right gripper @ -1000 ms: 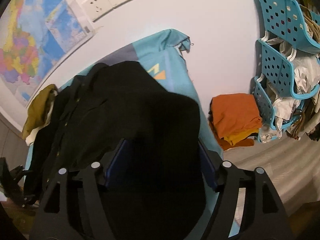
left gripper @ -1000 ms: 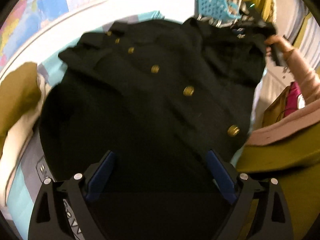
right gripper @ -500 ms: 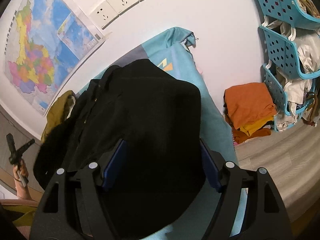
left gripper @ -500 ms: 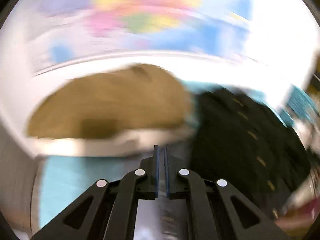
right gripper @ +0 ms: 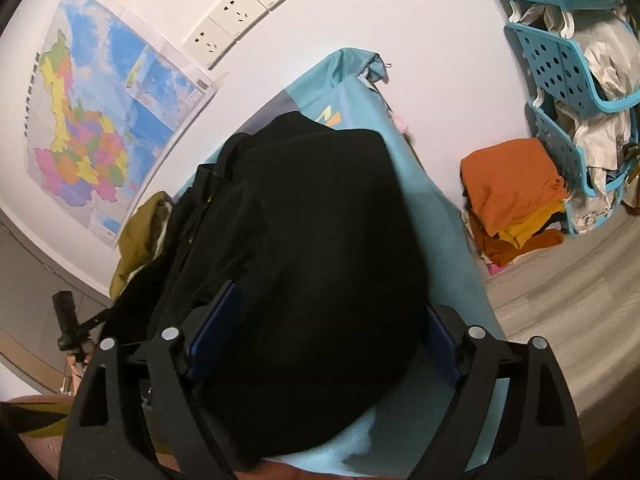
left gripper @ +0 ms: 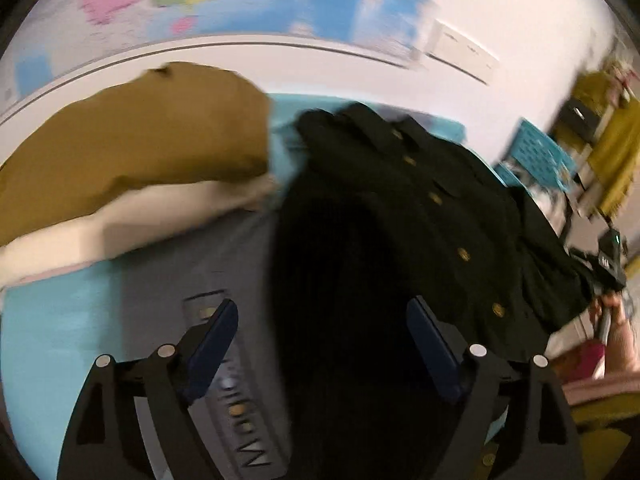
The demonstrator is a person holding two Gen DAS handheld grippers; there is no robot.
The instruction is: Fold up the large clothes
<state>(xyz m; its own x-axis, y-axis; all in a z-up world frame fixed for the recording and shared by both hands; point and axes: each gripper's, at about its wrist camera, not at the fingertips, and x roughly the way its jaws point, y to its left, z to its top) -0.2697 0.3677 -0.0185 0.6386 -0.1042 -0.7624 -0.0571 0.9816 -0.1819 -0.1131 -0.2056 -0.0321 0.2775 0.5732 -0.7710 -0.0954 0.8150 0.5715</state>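
The black coat [left gripper: 420, 240] lies spread on the blue-covered counter [left gripper: 60, 320]; it looks thick, soft and rather heavy, so I judge the hem corners or shoulders are the best places to hold. Both the left tongs [left gripper: 320, 344] and right tongs [right gripper: 320, 336] are spread wide, pinching nothing. Only the left view shows the brass buttons [left gripper: 463, 254]; only the right shows the orange pile [right gripper: 516, 196] on the floor.

Landmark: blue cloth [right gripper: 434, 216]
Map [right gripper: 100, 120]: on the wall, left of the cloth's far end
Sockets [right gripper: 240, 20]: on the wall above the cloth
Orange pile [right gripper: 512, 196]: on the floor right of the cloth
Baskets [right gripper: 560, 60]: stacked beyond the pile
Mustard garment [left gripper: 132, 140]: on the cloth's left end
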